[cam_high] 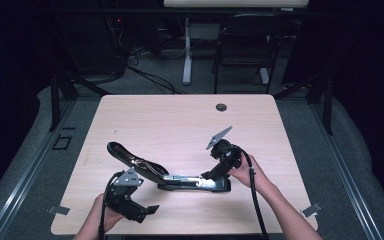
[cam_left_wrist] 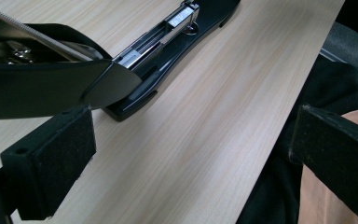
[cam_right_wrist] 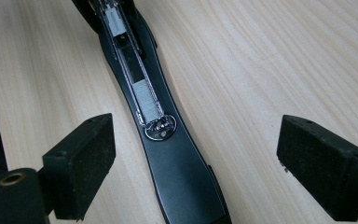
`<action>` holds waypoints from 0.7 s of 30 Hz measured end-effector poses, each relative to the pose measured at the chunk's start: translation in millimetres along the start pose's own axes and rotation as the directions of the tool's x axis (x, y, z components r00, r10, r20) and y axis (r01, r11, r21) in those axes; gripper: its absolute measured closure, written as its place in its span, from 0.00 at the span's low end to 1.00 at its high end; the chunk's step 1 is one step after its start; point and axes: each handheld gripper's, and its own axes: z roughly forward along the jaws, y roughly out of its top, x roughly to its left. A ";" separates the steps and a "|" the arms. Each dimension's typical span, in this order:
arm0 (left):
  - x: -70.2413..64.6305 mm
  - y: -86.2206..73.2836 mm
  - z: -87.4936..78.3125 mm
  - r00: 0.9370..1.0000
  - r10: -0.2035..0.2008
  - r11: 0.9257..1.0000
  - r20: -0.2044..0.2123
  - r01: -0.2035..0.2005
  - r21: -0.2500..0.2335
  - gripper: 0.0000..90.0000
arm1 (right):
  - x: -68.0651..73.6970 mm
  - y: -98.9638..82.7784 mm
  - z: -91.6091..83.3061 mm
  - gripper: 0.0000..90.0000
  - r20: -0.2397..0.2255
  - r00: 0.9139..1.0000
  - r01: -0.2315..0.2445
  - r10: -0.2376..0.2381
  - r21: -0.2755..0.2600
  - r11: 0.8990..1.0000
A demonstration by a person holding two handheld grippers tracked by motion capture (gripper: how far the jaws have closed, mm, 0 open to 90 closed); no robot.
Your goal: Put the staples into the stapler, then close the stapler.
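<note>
Down at the near edge of the pale wooden table (cam_high: pixel 180 120), the left gripper (cam_high: pixel 130 202) holds its jaws wide apart with nothing in them. Just past it lies the long black stapler (cam_high: pixel 180 181), its lid swung up to the left. Over its right end, the right gripper (cam_high: pixel 215 174) has its jaws spread wide, one on each side of the stapler, not touching it.

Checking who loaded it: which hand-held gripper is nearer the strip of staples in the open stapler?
Right. The right hand-held gripper hangs open just over the staples; the left hand-held gripper sits beyond the stapler's hinge end.
</note>
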 end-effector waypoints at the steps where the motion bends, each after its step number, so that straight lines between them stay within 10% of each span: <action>1: 0.1 -0.1 -0.9 1.000 -0.002 1.000 -0.003 0.002 -0.003 0.00 | -0.3 0.2 -0.3 0.13 0.003 1.000 0.000 0.000 0.003 1.000; 21: 28.2 -20.3 -25.6 0.993 -0.106 0.994 -0.051 0.104 -0.027 0.00 | -2.5 -0.7 -0.7 0.18 0.034 0.999 0.017 -0.018 0.025 1.000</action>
